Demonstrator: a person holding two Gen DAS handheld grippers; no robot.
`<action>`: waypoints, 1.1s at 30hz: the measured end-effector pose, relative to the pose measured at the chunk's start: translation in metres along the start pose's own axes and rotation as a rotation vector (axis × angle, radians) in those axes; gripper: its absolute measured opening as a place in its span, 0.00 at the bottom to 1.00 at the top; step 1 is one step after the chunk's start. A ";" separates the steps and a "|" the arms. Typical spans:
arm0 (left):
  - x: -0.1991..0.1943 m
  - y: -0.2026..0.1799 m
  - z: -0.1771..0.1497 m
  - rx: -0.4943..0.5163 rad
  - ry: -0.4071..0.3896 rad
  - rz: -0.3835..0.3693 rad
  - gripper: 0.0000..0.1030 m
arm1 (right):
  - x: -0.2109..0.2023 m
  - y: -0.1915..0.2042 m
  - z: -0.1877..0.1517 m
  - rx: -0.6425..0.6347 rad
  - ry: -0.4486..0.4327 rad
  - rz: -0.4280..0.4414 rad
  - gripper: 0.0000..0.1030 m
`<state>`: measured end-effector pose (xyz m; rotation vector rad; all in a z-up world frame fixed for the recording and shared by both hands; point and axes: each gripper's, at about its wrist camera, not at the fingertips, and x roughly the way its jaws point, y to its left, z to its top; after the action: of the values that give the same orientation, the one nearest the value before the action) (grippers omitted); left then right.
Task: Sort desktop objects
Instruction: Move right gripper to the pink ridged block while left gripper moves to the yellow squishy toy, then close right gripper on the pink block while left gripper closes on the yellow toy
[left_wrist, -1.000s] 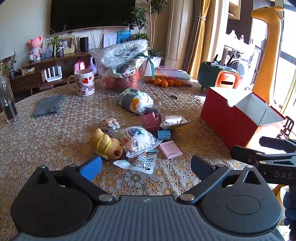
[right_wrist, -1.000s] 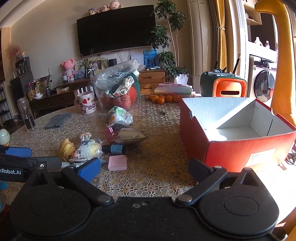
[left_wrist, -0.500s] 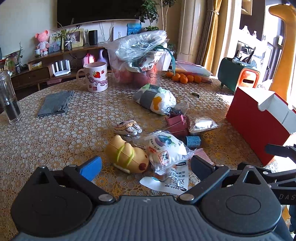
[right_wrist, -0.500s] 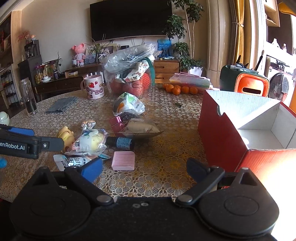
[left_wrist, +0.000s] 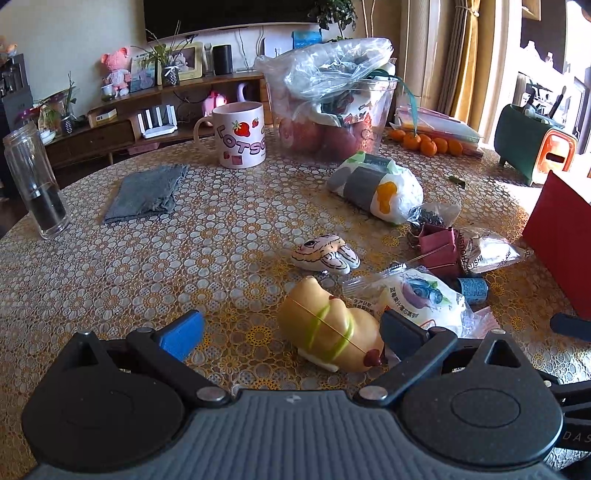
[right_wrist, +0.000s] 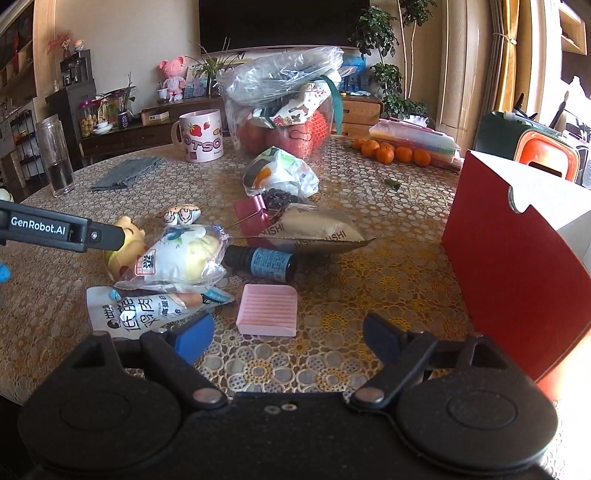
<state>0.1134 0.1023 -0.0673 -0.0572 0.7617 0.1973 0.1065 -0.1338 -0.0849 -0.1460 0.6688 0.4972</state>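
Now both grippers are sitting closer to the clutter than a second ago — sorting is only starting, judging by nothing held. Left gripper (left_wrist: 291, 330) is standing open around the yellow toy (left_wrist: 330, 334), pads not pressing it. Right gripper (right_wrist: 288, 338) is closing, nothing between its jaws yet, the pink pad (right_wrist: 267, 309) lying just beyond. Count: one red box (right_wrist: 517, 273) at right, one mug (left_wrist: 242, 134) far back, one dark bottle (right_wrist: 264, 263), one bunny figure (left_wrist: 325, 253).
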 end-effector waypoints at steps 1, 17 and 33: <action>0.002 0.000 0.000 -0.005 0.005 0.000 0.99 | 0.003 0.002 -0.001 -0.007 0.002 -0.001 0.83; 0.028 0.004 0.006 -0.058 0.051 -0.047 0.99 | 0.031 0.015 -0.002 -0.027 0.025 -0.015 0.68; 0.022 0.002 0.007 -0.106 0.061 -0.148 0.56 | 0.025 0.011 -0.003 0.010 0.013 -0.042 0.39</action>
<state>0.1334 0.1083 -0.0775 -0.2206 0.8039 0.0952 0.1165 -0.1149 -0.1022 -0.1541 0.6799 0.4528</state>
